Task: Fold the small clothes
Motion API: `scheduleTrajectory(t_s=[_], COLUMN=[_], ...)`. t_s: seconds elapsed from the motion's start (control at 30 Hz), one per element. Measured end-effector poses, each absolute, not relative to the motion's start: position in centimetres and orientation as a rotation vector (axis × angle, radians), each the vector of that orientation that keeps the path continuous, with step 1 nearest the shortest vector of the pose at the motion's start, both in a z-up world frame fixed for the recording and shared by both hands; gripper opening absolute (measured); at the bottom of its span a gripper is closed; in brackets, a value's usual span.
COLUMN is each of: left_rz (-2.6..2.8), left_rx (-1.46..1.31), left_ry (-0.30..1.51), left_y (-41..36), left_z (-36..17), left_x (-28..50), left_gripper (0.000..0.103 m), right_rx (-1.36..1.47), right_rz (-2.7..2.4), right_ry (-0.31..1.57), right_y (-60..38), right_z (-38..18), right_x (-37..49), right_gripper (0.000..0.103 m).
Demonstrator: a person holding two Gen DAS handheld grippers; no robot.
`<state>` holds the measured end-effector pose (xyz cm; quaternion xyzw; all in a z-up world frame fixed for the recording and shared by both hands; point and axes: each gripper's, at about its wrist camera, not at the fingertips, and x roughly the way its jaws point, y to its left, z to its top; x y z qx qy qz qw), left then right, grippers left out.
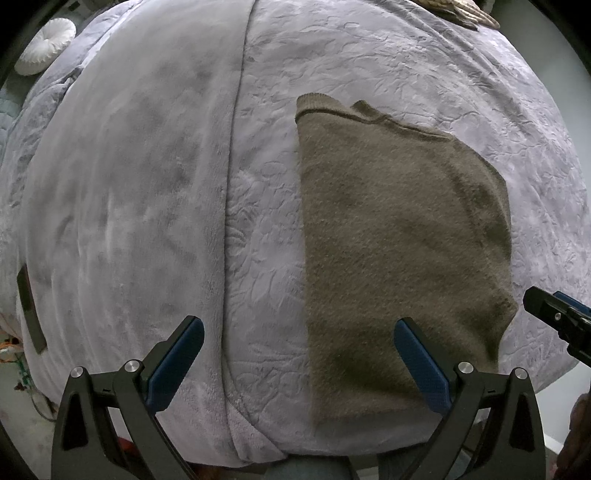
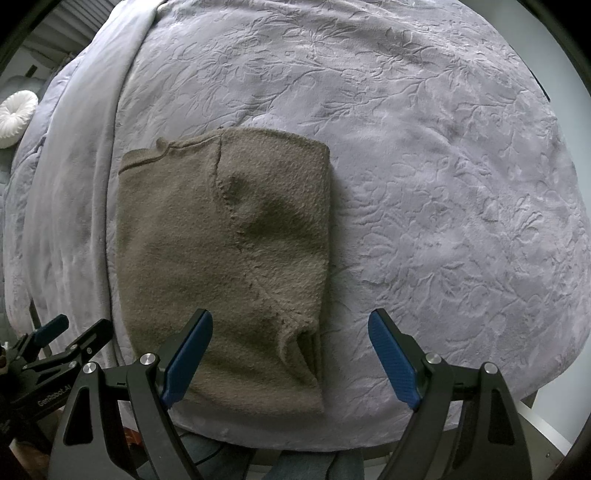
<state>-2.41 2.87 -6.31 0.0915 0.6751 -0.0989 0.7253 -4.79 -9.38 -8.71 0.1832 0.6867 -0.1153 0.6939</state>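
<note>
An olive-brown knit garment (image 1: 402, 240) lies folded into a rough rectangle on a lilac bedspread (image 1: 258, 184); it also shows in the right wrist view (image 2: 221, 258). My left gripper (image 1: 299, 332) is open and empty, hovering above the garment's near left edge, its right finger over the cloth. My right gripper (image 2: 290, 325) is open and empty above the garment's near right corner, where folded layers (image 2: 299, 354) show. The right gripper's tip (image 1: 554, 317) shows at the right edge of the left wrist view. The left gripper (image 2: 70, 339) shows at the lower left of the right wrist view.
The bedspread has an embossed floral part (image 2: 424, 166) and a smooth plush part (image 1: 129, 203). A white round pleated cushion (image 1: 46, 46) lies at the far left. A woven item (image 1: 469, 13) sits at the far edge. The bed's near edge (image 2: 332, 443) runs below the grippers.
</note>
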Motion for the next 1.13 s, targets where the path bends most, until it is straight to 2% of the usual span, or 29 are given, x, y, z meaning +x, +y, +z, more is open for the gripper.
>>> scheduleTrajectory(t_s=[1.13], left_rz=[-0.181], left_rx=[0.186], left_ry=[1.485], left_y=[4.3], left_z=[-6.9], left_x=[-2.1], left_gripper=[0.103], right_rx=[0.397], right_rz=[-0.255], right_ry=[1.563], right_y=[-8.4], right_z=[-9.8], right_x=[-4.3], right_gripper=[0.088])
